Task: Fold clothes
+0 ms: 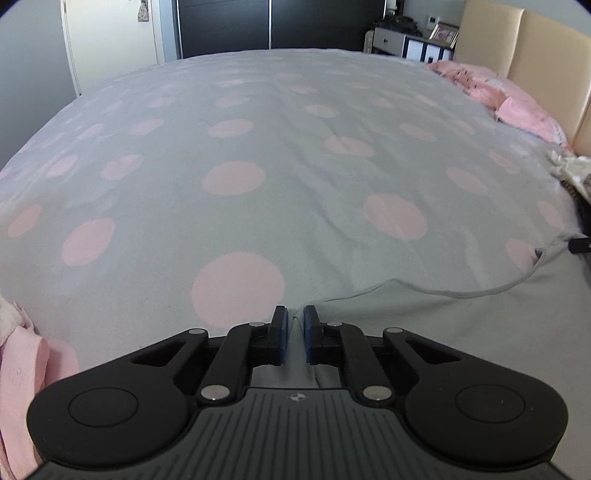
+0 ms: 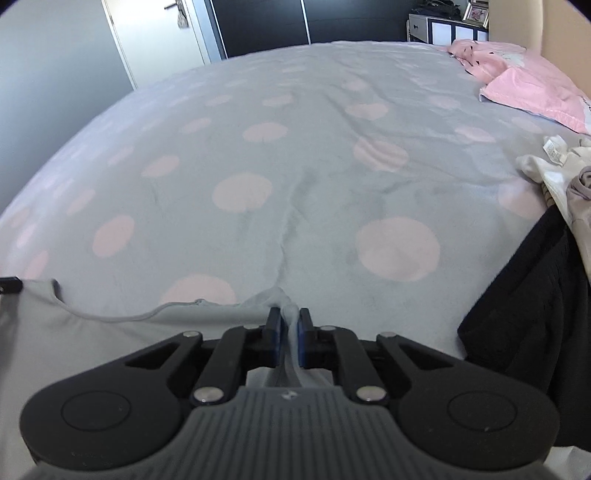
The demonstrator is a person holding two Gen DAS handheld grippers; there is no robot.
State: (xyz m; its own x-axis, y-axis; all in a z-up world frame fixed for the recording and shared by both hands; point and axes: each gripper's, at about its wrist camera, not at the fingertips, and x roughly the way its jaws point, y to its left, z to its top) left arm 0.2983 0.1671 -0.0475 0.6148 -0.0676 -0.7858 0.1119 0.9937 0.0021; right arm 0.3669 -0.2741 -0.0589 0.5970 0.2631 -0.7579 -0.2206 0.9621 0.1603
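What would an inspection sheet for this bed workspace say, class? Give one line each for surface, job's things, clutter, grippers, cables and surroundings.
Surface: bed cover, grey with pink dots, lightly creased.
Job's things: grey garment spread at the near edge.
Clutter: pink clothes at left; black garment and pale clothes at right; pink pillow.
Grippers: left gripper and right gripper each pinch the grey garment's edge.
Cables: nothing seen.
Surroundings: white door, dark wardrobe, headboard.

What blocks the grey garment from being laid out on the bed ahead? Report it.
Nothing visible does. Both grippers, left and right, pinch the grey garment, and the spotted bedspread ahead is bare.
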